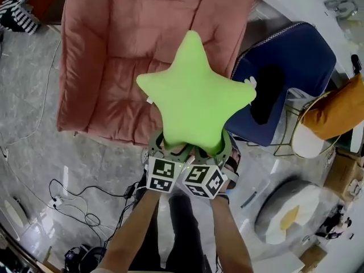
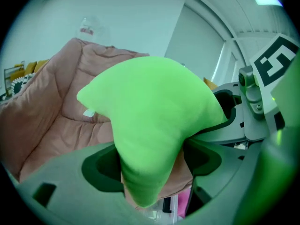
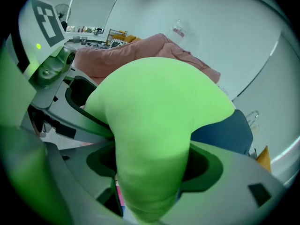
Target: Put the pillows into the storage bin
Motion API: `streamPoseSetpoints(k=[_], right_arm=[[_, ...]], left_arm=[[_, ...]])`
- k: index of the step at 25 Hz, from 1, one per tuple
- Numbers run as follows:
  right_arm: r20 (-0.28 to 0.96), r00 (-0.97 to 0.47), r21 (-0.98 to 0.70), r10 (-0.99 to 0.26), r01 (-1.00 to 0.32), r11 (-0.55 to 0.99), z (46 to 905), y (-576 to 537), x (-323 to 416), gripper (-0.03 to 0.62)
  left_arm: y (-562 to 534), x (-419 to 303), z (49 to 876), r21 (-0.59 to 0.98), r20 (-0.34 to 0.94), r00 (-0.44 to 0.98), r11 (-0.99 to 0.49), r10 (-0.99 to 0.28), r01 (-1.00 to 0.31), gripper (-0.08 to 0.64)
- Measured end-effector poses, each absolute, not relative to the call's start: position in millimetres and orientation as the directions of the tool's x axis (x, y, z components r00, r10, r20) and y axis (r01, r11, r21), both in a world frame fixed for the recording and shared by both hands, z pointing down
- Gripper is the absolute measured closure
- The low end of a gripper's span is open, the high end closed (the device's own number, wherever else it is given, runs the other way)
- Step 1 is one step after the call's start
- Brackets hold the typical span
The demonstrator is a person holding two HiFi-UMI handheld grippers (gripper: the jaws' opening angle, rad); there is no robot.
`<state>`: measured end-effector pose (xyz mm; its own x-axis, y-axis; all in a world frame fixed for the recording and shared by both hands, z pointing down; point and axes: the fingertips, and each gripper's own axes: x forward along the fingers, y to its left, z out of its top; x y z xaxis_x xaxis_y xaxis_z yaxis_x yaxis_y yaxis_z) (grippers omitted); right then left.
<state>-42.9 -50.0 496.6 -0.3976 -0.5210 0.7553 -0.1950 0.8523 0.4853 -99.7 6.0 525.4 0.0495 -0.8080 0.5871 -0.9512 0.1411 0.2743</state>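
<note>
A bright green star-shaped pillow (image 1: 193, 95) is held up in the air in front of me. Both grippers grip its lower arms side by side. My left gripper (image 1: 170, 148) is shut on one lower arm of the star pillow (image 2: 150, 139), and my right gripper (image 1: 207, 150) is shut on the neighbouring arm of the pillow (image 3: 154, 139). The jaws of each squeeze the soft fabric from both sides. A dark blue fabric storage bin (image 1: 284, 75) stands open to the right of the pillow, with something black inside it.
A pink quilted cushion (image 1: 125, 44) lies spread on the floor behind the pillow. An orange and white pillow (image 1: 333, 118) rests on a wire rack at the right. A round grey cushion (image 1: 293, 209) lies at lower right. Black cables (image 1: 85, 201) trail across the floor at lower left.
</note>
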Motion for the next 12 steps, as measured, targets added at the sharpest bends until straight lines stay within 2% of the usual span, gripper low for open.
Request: streamPoseSetpoints(k=[12], right_arm=[[0.718, -0.408, 0.354, -0.564, -0.484, 0.800, 495.6, -42.8, 66.9, 0.235]], left_arm=[[-3.0, -6.9, 508.3, 0.068, 0.628, 0.122, -0.103, -0.768, -0.992, 0.161]])
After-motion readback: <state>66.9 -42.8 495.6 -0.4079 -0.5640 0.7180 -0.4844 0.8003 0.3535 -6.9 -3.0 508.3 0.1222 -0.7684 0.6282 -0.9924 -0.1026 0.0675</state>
